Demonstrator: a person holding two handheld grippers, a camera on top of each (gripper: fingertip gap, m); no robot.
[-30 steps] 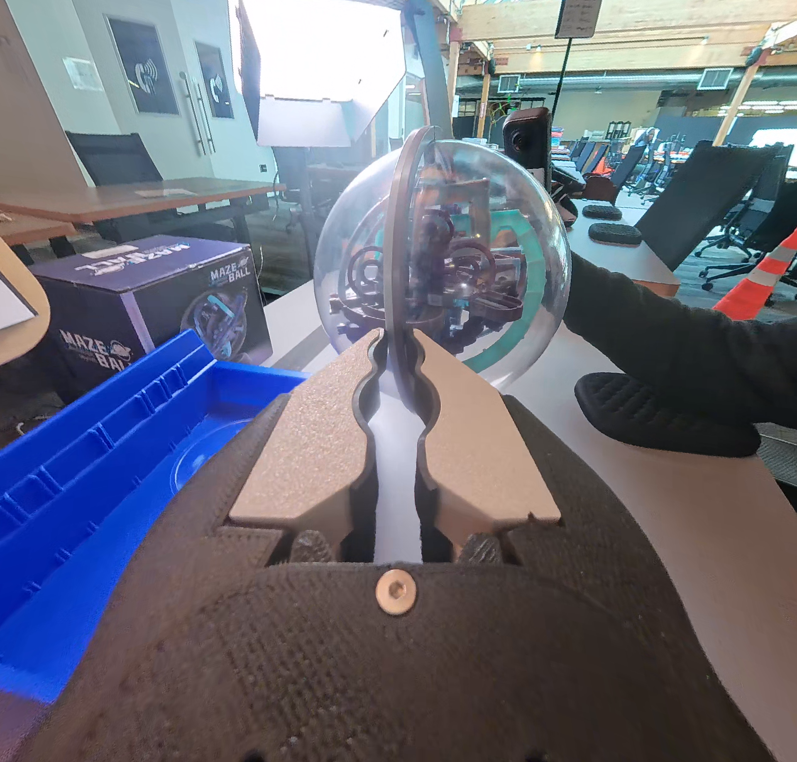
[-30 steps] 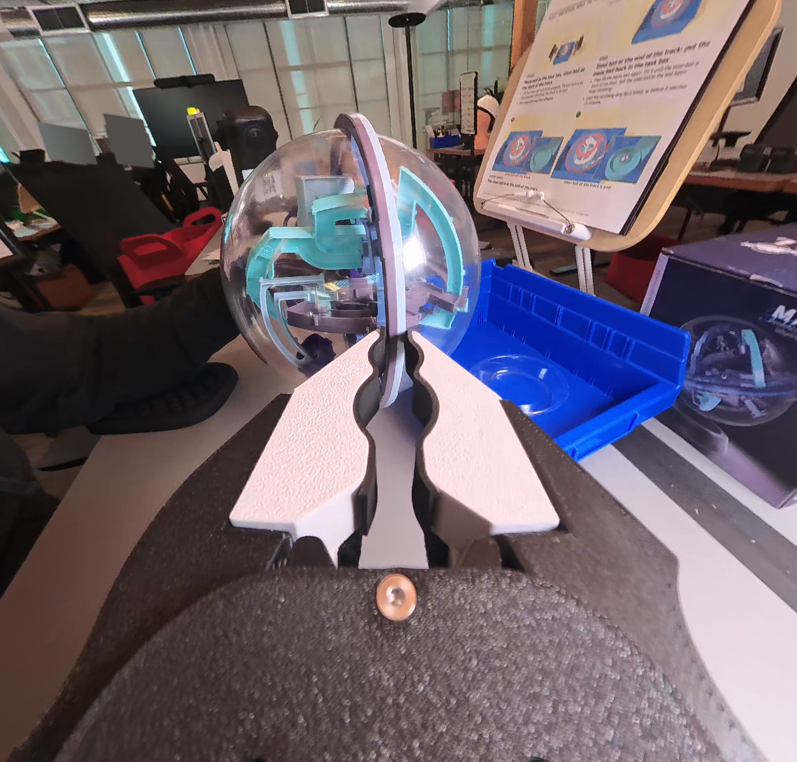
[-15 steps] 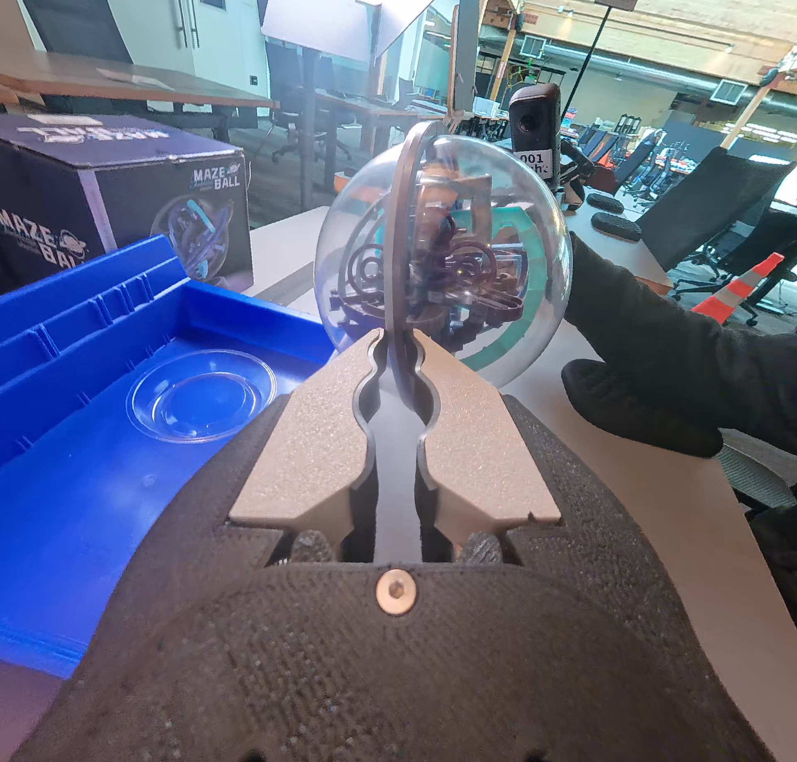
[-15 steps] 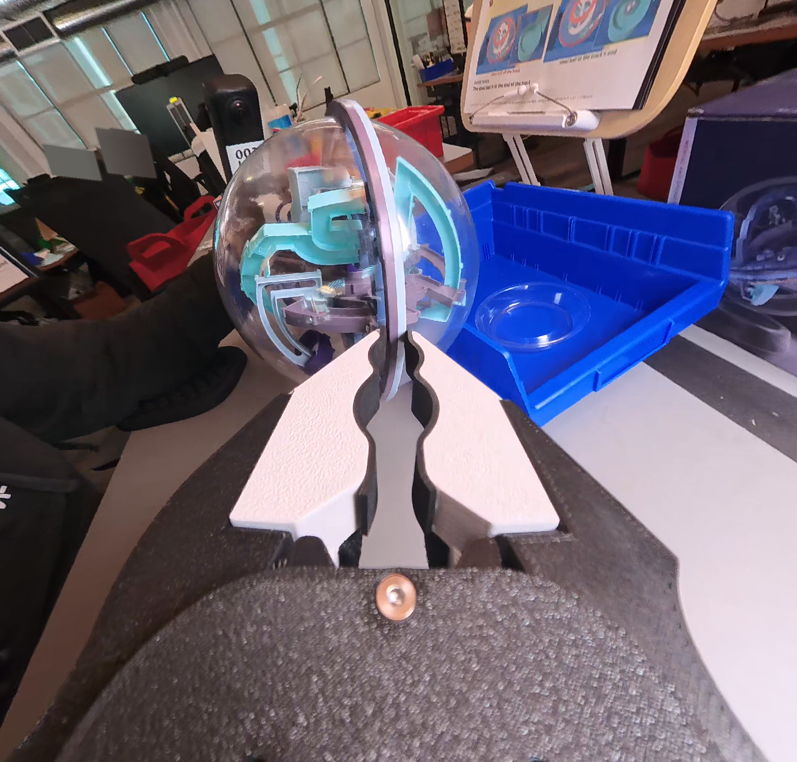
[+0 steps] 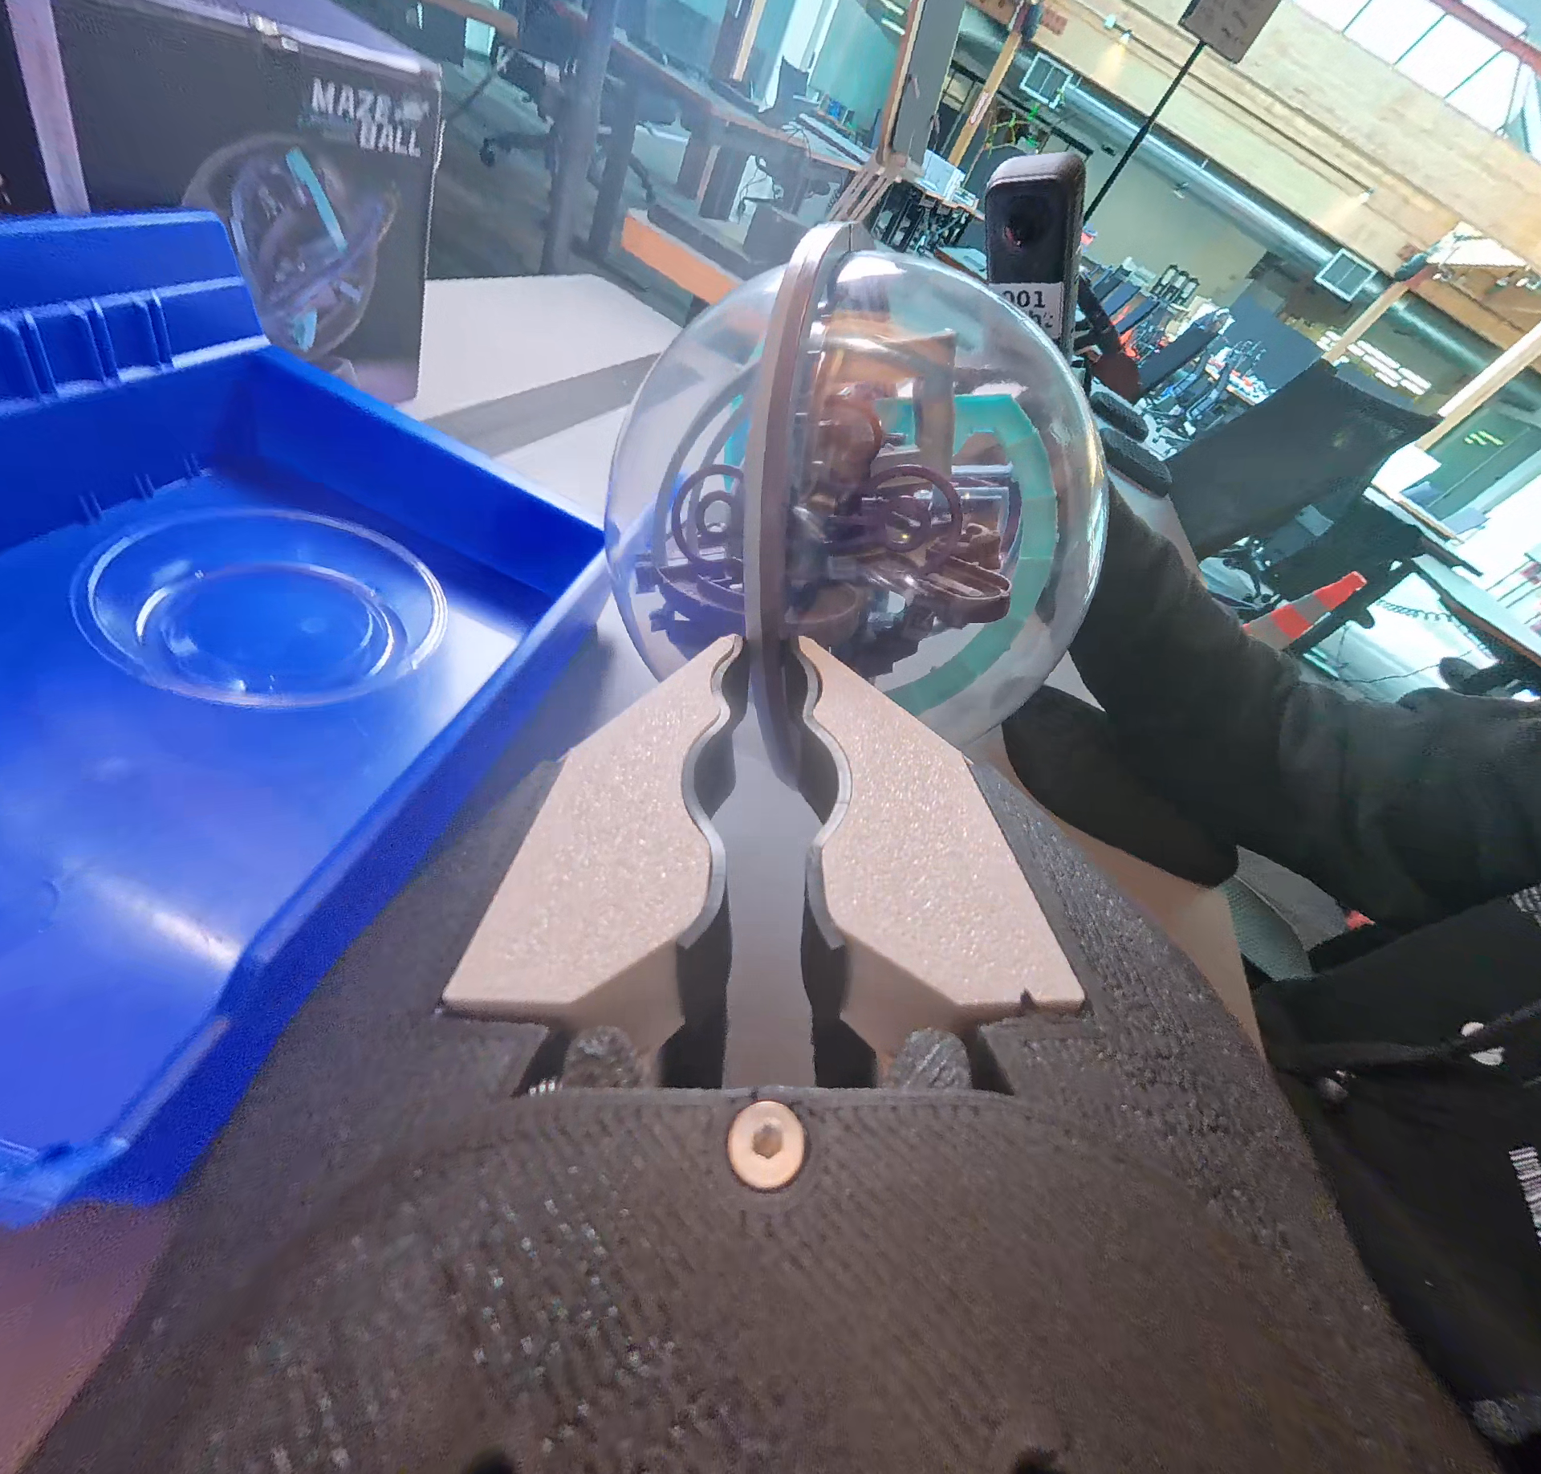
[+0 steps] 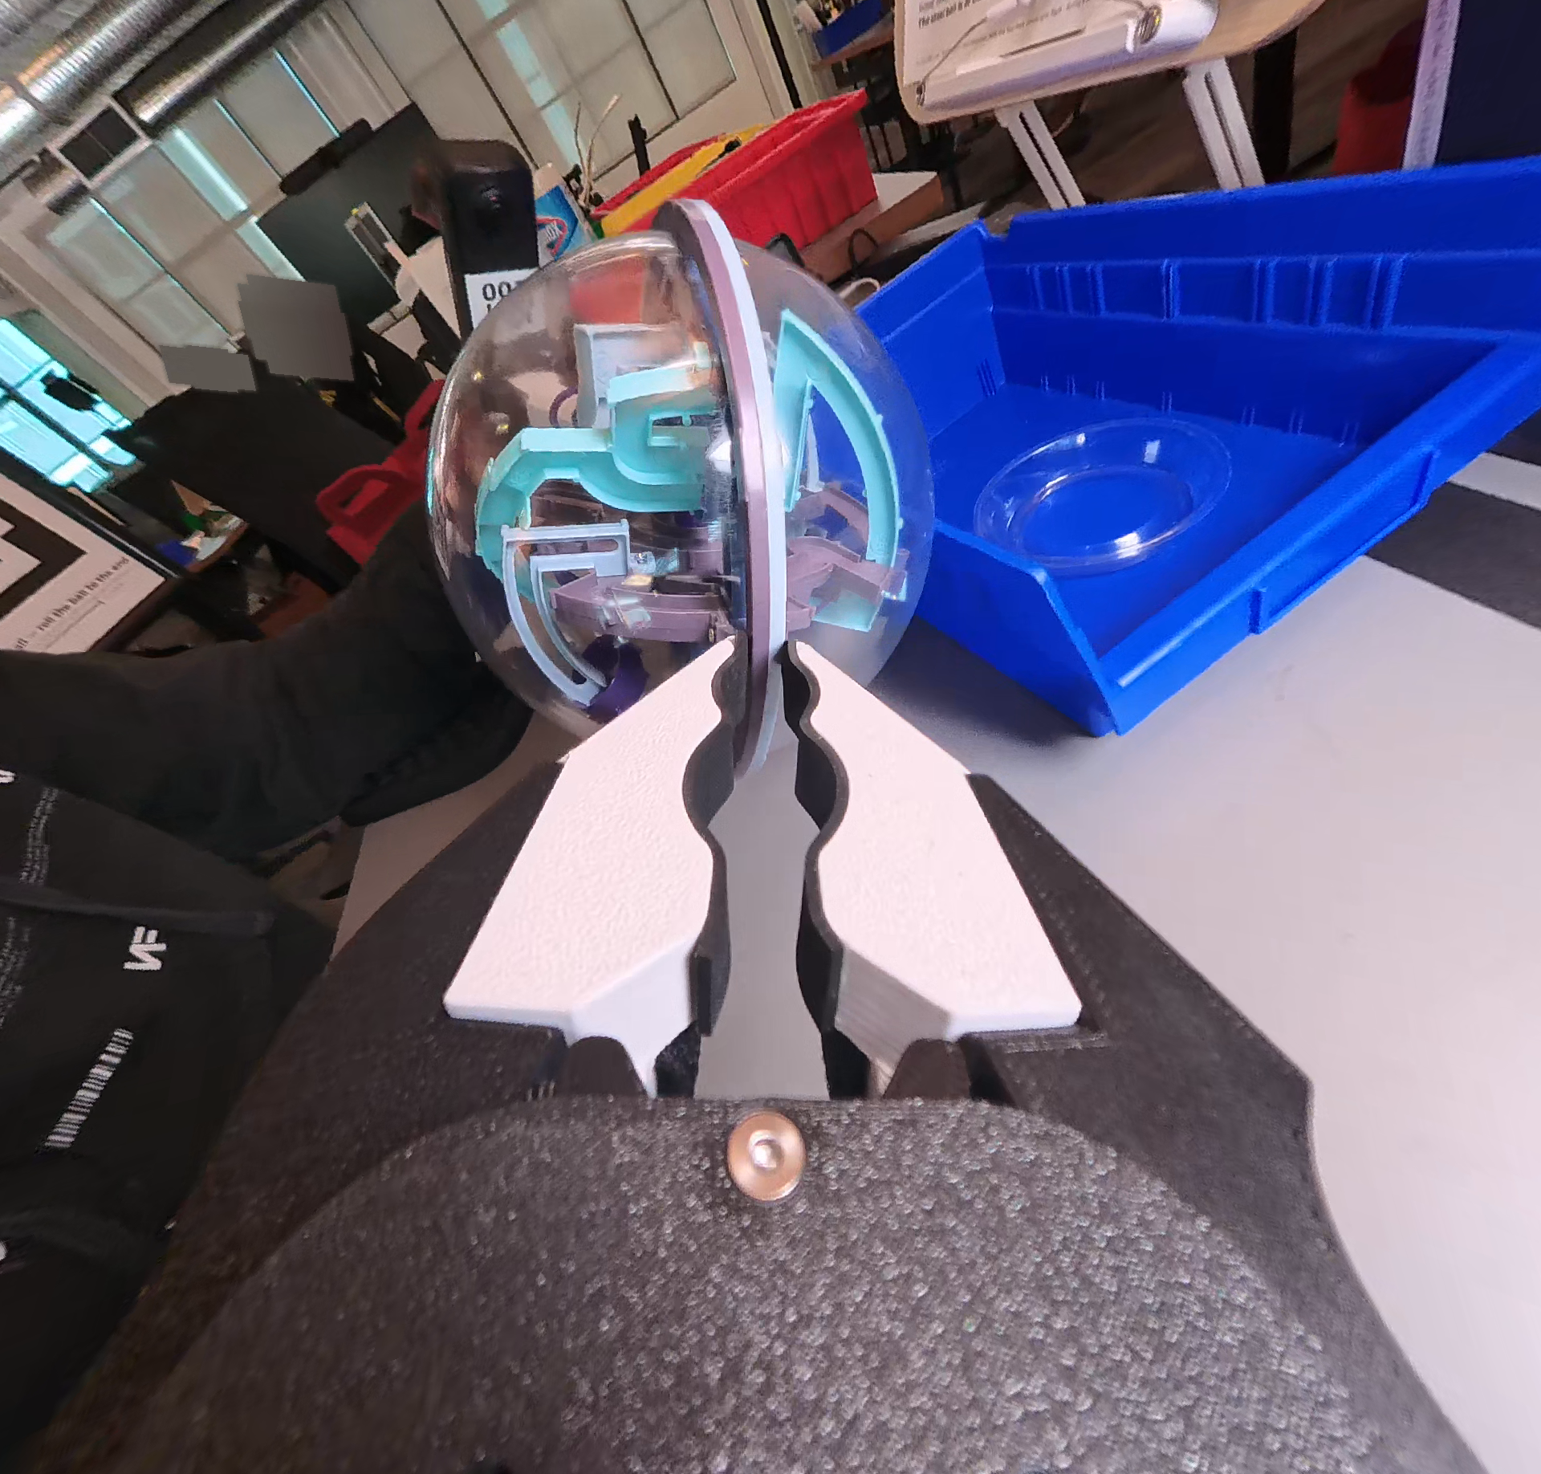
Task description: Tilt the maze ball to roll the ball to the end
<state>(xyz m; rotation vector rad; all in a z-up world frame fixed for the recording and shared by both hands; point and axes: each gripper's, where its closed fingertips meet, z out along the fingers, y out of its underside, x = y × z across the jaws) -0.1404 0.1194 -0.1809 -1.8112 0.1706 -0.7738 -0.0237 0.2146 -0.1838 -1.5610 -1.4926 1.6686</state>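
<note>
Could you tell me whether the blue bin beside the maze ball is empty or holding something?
Not empty: the blue bin holds one clear plastic dish on its floor, nothing else visible.

The maze ball [image 5: 859,500] has swung nearer the blue bin [image 5: 500,508] (both views tipped downward).
</note>
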